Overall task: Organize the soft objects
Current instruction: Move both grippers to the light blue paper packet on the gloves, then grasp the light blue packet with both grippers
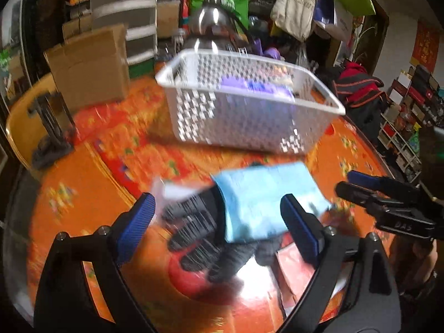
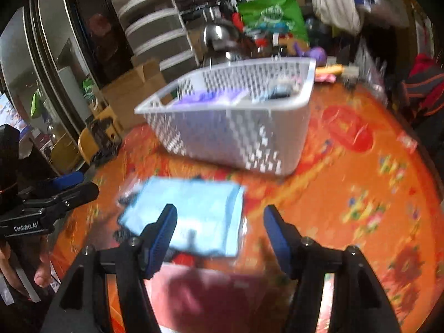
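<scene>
Both grippers are spread wide with nothing in them: the left gripper [image 1: 219,222] hangs over the light blue cloth [image 1: 260,199], the right gripper [image 2: 220,236] just beside it. The cloth lies on a dark glove [image 1: 194,230] on the orange tablecloth [image 2: 347,194], in front of the white basket [image 1: 249,105], which already has purple stuff in it.
</scene>
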